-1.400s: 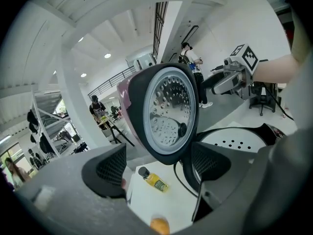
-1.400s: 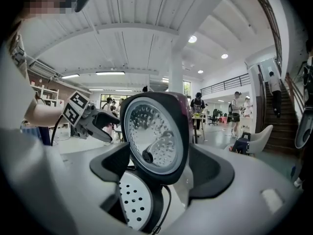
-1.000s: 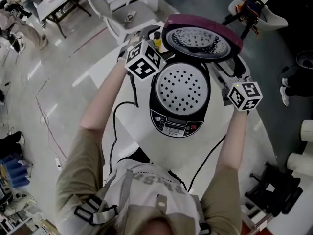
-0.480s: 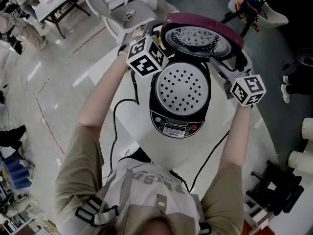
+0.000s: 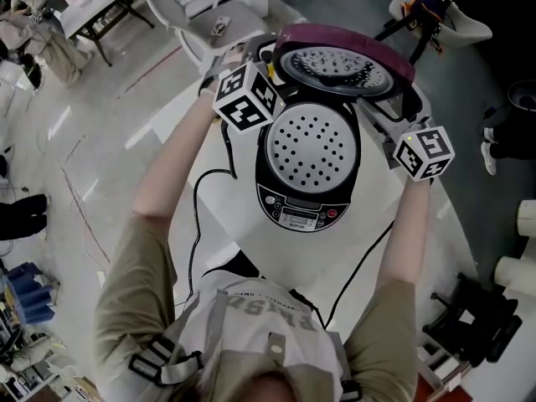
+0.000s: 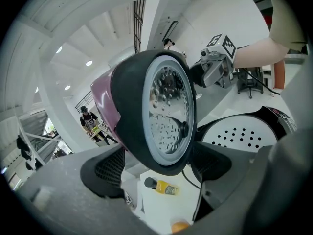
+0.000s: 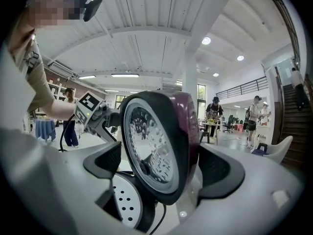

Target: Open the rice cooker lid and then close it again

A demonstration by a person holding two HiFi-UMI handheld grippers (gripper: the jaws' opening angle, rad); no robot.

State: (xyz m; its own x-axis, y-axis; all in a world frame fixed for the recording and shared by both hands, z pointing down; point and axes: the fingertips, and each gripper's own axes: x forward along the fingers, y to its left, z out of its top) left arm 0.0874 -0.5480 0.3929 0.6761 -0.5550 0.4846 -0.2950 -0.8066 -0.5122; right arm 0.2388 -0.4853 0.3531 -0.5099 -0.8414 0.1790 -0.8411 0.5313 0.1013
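The rice cooker [image 5: 301, 212] stands on the white table with its maroon lid [image 5: 343, 65] raised upright; a perforated white tray [image 5: 311, 149] fills the pot. My left gripper [image 5: 270, 61] is at the lid's left edge and my right gripper [image 5: 400, 107] at its right edge. In the left gripper view the lid's rim [image 6: 166, 116] sits between the wide jaws of my left gripper [image 6: 156, 165]. The right gripper view shows the same: the lid [image 7: 151, 141] stands between the jaws of my right gripper [image 7: 159, 168], which have just been opening. I see neither pair clamping it.
A small yellow bottle [image 6: 164, 187] lies on the table behind the cooker. A black power cord [image 5: 201, 216] trails off the table's left side. A white chair [image 5: 197, 15] stands beyond the table; people are at desks in the background.
My right gripper has shifted slightly up toward the lid's right edge. The left gripper has barely moved and the lid stays upright.
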